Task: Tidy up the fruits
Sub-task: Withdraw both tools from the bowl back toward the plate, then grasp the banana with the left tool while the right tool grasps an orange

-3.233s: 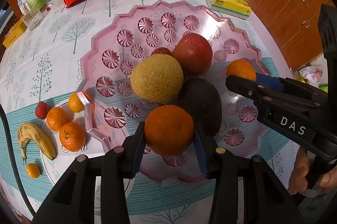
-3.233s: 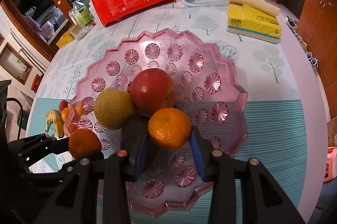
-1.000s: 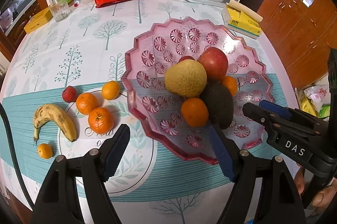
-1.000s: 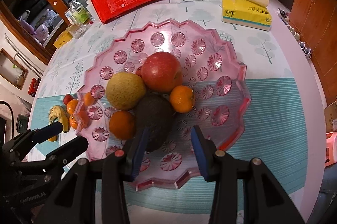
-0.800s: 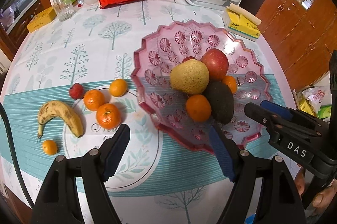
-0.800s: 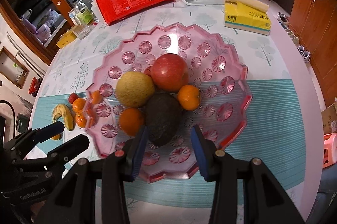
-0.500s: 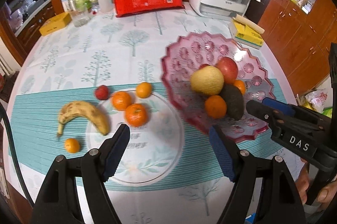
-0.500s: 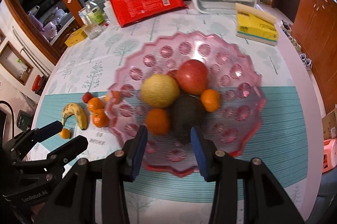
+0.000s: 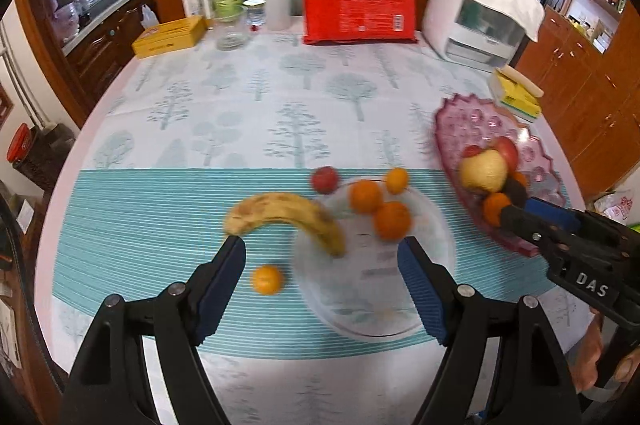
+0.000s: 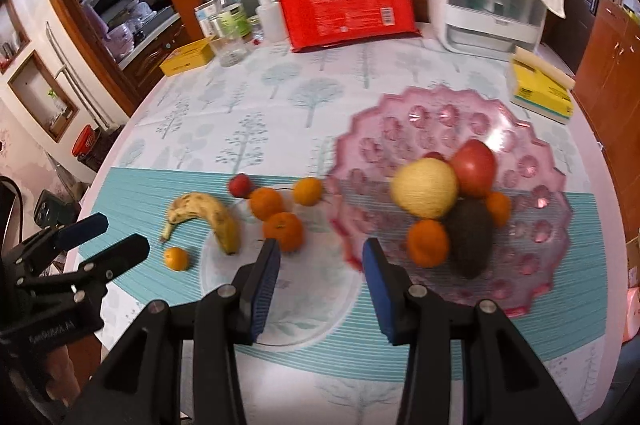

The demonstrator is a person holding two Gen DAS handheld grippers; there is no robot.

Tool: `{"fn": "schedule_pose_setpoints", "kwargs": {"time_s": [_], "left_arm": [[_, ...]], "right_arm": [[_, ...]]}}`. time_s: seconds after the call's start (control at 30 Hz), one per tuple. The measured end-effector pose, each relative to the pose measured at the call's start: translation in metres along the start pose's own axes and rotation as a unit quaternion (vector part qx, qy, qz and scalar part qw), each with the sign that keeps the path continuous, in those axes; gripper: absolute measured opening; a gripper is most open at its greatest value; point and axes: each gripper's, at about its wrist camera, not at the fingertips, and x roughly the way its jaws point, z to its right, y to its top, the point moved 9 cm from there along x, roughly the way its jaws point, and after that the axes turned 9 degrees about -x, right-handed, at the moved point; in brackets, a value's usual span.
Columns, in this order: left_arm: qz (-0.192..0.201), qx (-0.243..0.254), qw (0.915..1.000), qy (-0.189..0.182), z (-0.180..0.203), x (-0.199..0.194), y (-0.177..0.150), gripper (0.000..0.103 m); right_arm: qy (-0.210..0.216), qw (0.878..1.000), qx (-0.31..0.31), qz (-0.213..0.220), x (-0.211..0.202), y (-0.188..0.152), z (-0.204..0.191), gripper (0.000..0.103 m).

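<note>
A pink glass plate (image 10: 404, 97) holds a yellow pear (image 10: 424, 189), a red apple (image 10: 474, 163), a dark avocado (image 10: 470, 237) and two oranges (image 10: 427, 242). Left of it on the tablecloth lie a banana (image 9: 284, 213), three oranges (image 9: 392, 220), a small red fruit (image 9: 325, 179) and a tiny orange (image 9: 267, 279). My left gripper (image 9: 322, 253) hangs open above the banana and oranges, holding nothing. My right gripper (image 10: 320, 251) is open and hovers between the loose oranges (image 10: 283, 231) and the plate's left rim.
At the back of the round table stand a red package (image 9: 358, 11), a white appliance (image 9: 476, 21), bottles and a glass (image 9: 230, 39), and a yellow box (image 9: 170, 35). A yellow tissue pack (image 10: 540, 89) lies beyond the plate. A hand (image 9: 592, 365) shows at the lower right.
Both grippers let go of the oranges they held, which now lie in the plate. Both then drew back and swung left, toward the loose fruit.
</note>
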Motion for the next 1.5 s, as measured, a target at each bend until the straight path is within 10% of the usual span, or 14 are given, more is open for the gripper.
{"fn": "schedule_pose_setpoints", "kwargs": {"time_s": [0.43,0.97,1.5], "left_arm": [[-0.026,0.074,0.9968,0.009,-0.073,0.039,0.027,0.077],[-0.135,0.262,0.9540,-0.052,-0.038,0.151,0.014,0.077],[-0.172,0.310,0.9326,-0.067,-0.027,0.188,0.008,0.077]], "right_arm": [[-0.016,0.999,0.043,-0.014,0.034,-0.002,-0.042,0.043],[-0.030,0.990,0.130,-0.050,0.105,-0.021,-0.043,0.045],[-0.054,0.984,0.162,-0.056,0.131,-0.021,-0.025,0.049]]}}
